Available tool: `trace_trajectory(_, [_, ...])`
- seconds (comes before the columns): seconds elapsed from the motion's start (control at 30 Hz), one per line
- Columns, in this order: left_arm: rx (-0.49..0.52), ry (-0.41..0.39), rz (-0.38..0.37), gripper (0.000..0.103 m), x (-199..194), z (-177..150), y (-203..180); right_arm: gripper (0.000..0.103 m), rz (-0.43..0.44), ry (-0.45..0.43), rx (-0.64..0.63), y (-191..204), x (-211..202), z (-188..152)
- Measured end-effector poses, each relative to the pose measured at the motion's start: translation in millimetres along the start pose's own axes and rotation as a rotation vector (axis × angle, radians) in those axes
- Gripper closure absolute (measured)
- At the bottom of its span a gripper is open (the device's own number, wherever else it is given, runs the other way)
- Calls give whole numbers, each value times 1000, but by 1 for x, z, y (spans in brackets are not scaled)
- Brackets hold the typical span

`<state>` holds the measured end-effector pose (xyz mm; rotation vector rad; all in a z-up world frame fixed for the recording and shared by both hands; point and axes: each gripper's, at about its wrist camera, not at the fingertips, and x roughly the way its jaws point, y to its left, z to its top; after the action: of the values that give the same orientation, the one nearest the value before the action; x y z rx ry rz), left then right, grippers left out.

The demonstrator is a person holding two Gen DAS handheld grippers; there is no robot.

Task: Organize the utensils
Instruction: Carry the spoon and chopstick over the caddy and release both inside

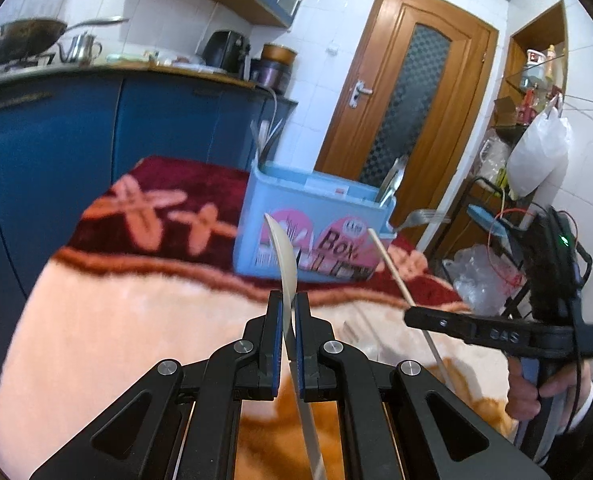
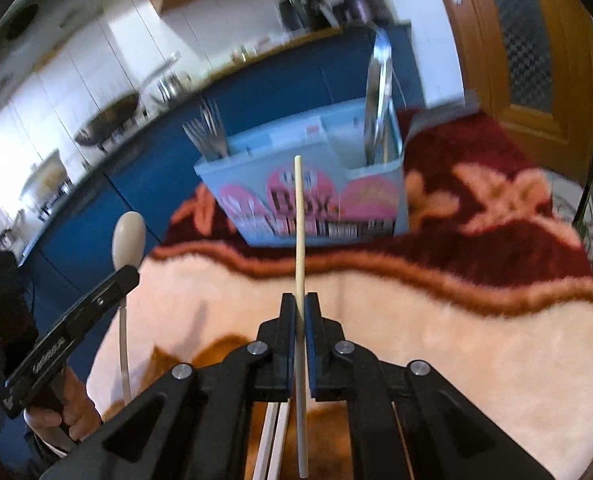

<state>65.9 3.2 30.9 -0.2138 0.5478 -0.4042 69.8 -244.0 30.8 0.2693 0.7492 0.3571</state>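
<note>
My left gripper is shut on a cream plastic spoon, bowl pointing up; it also shows in the right wrist view. My right gripper is shut on a wooden chopstick, which also shows in the left wrist view. Both are held above the blanket, short of the light blue organizer box. The box holds forks in its left compartment and metal spoons in its right. Another fork sticks out beside the box.
The table is covered by a pink and maroon fuzzy blanket. Two more chopsticks lie under my right gripper. Blue kitchen cabinets stand behind, a wooden door at the back, a cluttered rack to the right.
</note>
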Motion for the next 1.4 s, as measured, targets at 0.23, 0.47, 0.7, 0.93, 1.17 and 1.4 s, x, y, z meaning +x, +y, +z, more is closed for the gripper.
trace_trajectory(0.23, [55,-86,20,98,4,35,-11,97,43,-144,8,-4,-13,10])
trace_trajectory(0.47, [66,-206,45,98,17,74,-16,97,73,-196,2,-9,-11,22])
trace_trajectory(0.7, [69,-302,64,98,43,110,-20,97,80,-263,-12,-12,-13,44])
trace_trajectory(0.93, [101,-411,105,98,63,132,-27,97,93,-305,-19,-18,-9,54])
trace_trajectory(1.17, [128,-460,164,98,89,131,-34,97,75,-319,-25,-23,1,68])
trace_trajectory(1.4, [156,-530,244,98,103,119,-33,97,32,-389,-73,-22,22,102])
